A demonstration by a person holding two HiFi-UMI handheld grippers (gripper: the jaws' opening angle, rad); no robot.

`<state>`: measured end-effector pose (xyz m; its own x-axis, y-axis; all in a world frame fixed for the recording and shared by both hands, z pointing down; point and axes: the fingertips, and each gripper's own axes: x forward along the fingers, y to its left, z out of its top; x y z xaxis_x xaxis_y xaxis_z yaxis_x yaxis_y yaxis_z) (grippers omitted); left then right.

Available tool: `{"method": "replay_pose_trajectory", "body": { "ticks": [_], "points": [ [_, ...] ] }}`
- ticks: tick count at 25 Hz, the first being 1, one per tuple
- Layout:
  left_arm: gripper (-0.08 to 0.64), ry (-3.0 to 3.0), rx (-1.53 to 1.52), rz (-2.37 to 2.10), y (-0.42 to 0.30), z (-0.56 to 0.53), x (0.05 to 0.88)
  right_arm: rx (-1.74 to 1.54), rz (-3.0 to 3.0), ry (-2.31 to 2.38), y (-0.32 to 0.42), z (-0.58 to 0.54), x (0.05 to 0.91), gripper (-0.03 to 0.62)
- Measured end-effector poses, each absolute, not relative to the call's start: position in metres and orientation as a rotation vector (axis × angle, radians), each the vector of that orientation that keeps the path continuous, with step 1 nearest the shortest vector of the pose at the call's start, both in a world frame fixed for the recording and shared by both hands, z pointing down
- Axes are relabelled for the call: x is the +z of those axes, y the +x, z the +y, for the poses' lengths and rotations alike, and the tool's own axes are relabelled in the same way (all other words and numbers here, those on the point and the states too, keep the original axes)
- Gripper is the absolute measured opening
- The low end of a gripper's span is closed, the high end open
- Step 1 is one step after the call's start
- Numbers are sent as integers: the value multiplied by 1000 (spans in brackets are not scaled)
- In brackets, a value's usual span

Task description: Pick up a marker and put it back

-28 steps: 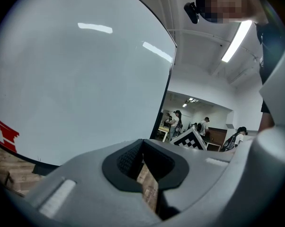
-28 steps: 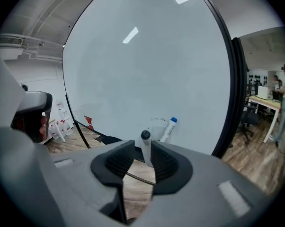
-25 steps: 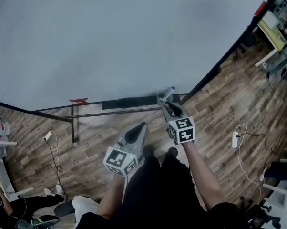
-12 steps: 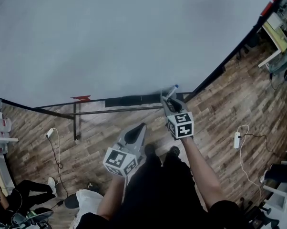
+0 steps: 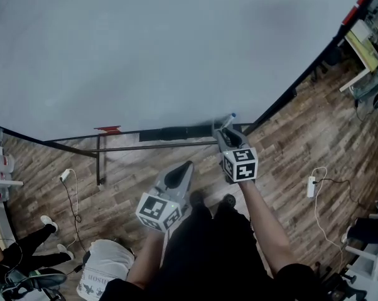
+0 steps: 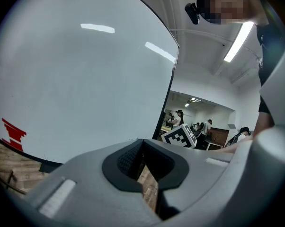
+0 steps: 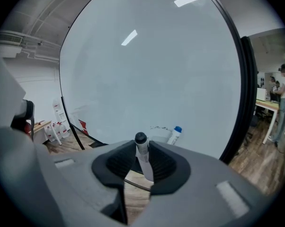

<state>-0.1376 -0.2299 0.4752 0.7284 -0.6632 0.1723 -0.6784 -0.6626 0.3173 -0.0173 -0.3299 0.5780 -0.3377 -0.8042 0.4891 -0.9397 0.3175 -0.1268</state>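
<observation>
The right tongs (image 7: pixel 142 167), whose jaws have just been closing, clamp a black-capped marker (image 7: pixel 142 150) that stands tilted between their pads, close before the whiteboard (image 7: pixel 156 70). The left tongs (image 6: pixel 141 164) stand slightly apart with nothing between them, nearer the person.

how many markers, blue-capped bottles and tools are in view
markers: 1, black-capped marker
bottles: 1, blue-capped bottle
tools: 2, left tool with nothing between its jaws, right tool with jaws just closing, marker between them
total: 4
</observation>
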Motion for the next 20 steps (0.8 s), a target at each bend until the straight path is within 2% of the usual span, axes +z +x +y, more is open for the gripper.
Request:
{"method": "replay_pose_trajectory", "body": {
  "ticks": [20],
  "points": [
    [11,2615,39,-1047,-126,-218,460,445,-2354,1652,-1,-321,520,77]
  ]
}}
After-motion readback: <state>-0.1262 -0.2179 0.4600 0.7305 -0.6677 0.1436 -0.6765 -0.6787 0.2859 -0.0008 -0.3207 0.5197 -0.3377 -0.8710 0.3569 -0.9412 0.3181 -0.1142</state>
